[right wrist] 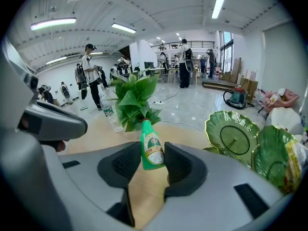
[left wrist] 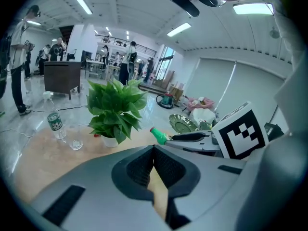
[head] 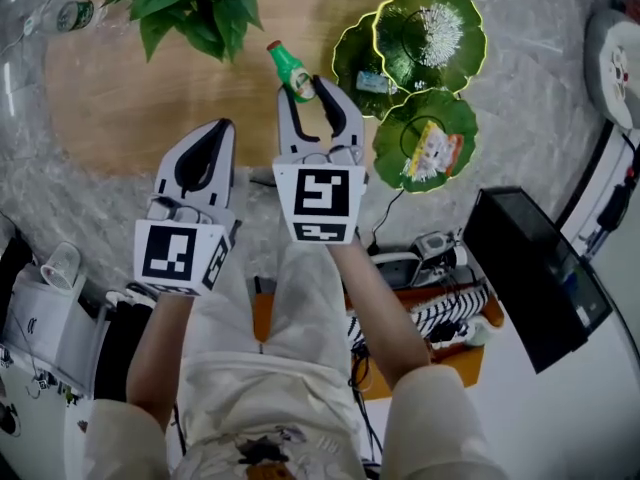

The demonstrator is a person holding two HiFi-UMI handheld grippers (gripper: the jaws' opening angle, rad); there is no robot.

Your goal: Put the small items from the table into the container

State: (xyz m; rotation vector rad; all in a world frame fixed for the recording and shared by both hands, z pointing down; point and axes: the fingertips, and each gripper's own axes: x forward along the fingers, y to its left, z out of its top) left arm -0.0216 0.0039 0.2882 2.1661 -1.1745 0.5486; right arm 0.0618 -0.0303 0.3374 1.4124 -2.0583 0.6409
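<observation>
My right gripper (head: 306, 88) is shut on a small green bottle (head: 288, 66) with a red cap, and holds it tilted above the wooden table (head: 110, 108). In the right gripper view the bottle (right wrist: 152, 150) stands between the two dark pads. To its right sits the container, a cluster of green leaf-shaped dishes (head: 468, 43) that holds a white fluffy item (head: 436, 28) and two packets (head: 430, 153). My left gripper (head: 220, 133) hangs left of the right one, shut and empty; its jaws (left wrist: 154, 153) meet with nothing between.
A potted green plant (head: 200, 3) stands at the table's far side, with a clear water bottle (head: 68, 16) left of it and a small glass (left wrist: 75, 143) nearby. A black box (head: 530, 268) and cables lie at the lower right.
</observation>
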